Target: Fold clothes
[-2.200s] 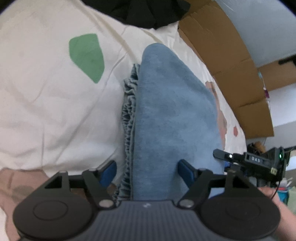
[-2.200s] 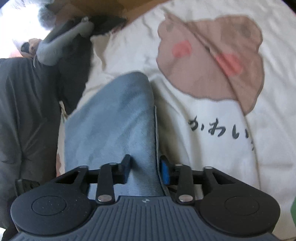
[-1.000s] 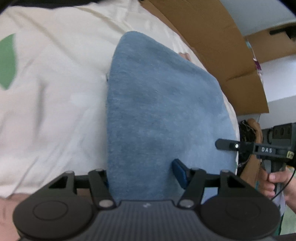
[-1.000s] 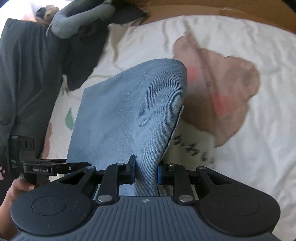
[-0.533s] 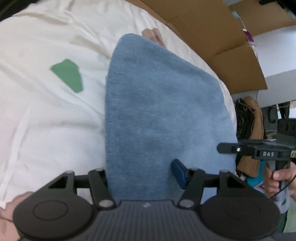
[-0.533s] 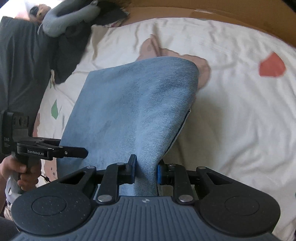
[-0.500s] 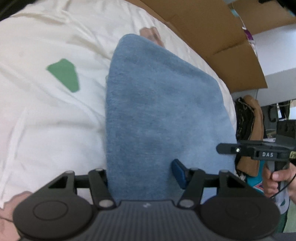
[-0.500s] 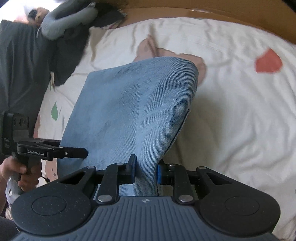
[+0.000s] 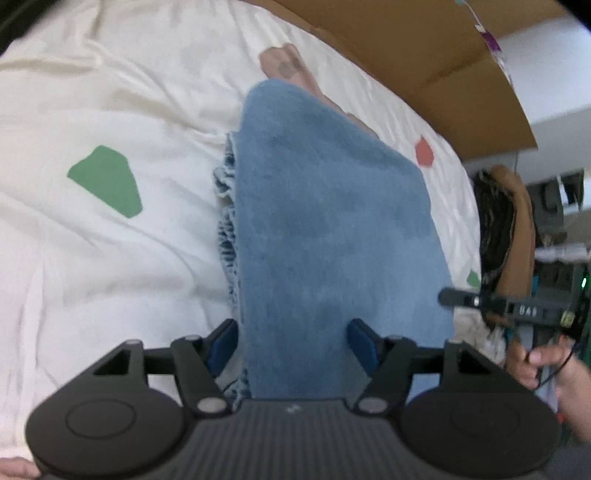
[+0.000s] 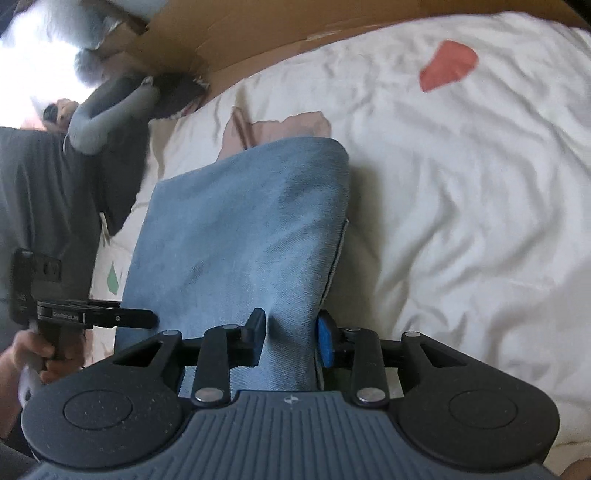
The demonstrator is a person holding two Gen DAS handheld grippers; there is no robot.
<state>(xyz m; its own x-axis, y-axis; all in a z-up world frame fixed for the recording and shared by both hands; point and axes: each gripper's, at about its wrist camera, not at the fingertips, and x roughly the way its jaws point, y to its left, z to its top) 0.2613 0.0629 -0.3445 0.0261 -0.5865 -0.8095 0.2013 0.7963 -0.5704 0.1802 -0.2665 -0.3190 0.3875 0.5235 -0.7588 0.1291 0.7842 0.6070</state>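
Bare sheet [image 10: 461, 206] lies open right of the denim [image 10: 240, 240]. Cardboard [image 10: 258, 33] walls the far edge. Dark clothes [image 10: 40, 206] crowd the left side.

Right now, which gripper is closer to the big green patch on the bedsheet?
Left. The left gripper grips the denim garment on the side facing the green patch; the right gripper holds the garment's far side, across the denim from it.

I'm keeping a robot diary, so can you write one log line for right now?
step: folding | left tool: shut on blue garment | right tool: shut on blue garment | garment: draped between both over white bedsheet
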